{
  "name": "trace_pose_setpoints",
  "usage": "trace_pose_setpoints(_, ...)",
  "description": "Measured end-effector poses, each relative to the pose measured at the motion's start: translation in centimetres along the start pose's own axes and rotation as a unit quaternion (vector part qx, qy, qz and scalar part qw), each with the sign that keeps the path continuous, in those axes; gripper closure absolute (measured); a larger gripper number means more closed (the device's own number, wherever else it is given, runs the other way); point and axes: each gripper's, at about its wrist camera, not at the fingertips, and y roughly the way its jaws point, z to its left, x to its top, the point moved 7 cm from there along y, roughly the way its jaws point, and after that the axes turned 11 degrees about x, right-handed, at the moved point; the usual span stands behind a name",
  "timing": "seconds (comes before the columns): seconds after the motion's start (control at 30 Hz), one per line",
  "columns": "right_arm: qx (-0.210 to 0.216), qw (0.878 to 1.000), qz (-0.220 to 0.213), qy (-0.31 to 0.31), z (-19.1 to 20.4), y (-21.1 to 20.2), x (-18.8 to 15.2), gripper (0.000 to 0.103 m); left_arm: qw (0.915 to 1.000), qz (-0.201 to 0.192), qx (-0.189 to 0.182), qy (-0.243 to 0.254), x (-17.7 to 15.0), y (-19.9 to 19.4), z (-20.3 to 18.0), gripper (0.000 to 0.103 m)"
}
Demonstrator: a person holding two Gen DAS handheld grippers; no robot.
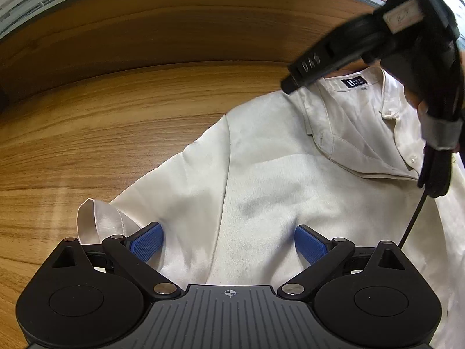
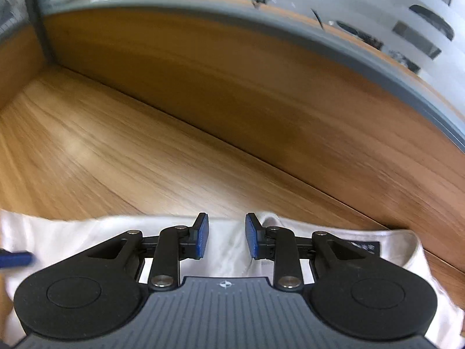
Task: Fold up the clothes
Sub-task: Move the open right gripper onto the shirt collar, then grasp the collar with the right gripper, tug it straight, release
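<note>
A wooden table point(image 1: 101, 133) meets a wooden back panel point(image 2: 232, 87), grey-edged.

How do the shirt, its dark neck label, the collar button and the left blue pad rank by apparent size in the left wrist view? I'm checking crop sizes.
1. shirt, by far the largest.
2. left blue pad, though it sits close to the camera, which enlarges it.
3. neck label.
4. collar button, the smallest.

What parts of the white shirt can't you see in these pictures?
- Left wrist view: the shirt runs off the right and bottom edges; the other hand-held gripper hides part of its collar.
- Left wrist view: the label print is too small to read.
- Right wrist view: the right hand-held gripper body covers most of the shirt; motion blur smears the rest.
</note>
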Motion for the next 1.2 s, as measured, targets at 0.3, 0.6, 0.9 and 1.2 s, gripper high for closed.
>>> trace_pose_setpoints(0.3, -0.018, 1.0, 0.019, 0.014, -0.9, 0.5, -1.4, 0.066, 0.9999, -0.008, 0.002, 0.009, -0.5, -0.5, 0.6, 0.003)
trace_pose_setpoints(0.6, 0.012, 0.997, 0.018, 0.08, -1.5, 1.1, -1.3, 0.058, 0.9999, -0.007, 0.007, 0.012, -0.4, 0.1, -0.2, 0.001)
trace_pose_setpoints(0.9, -0.014, 0.999, 0.009, 0.048, -0.3, 0.7, -1.0, 0.092, 0.9999, -0.008, 0.009, 0.012, -0.3, 0.2, -0.7, 0.001)
trace_pose_setpoints(1.2, 0.0, 0.995, -0.048, 0.09, -2.9, -3.8, 0.4, 0.098, 0.9998, -0.007, 0.015, 0.013, -0.4, 0.3, -0.8, 0.0)
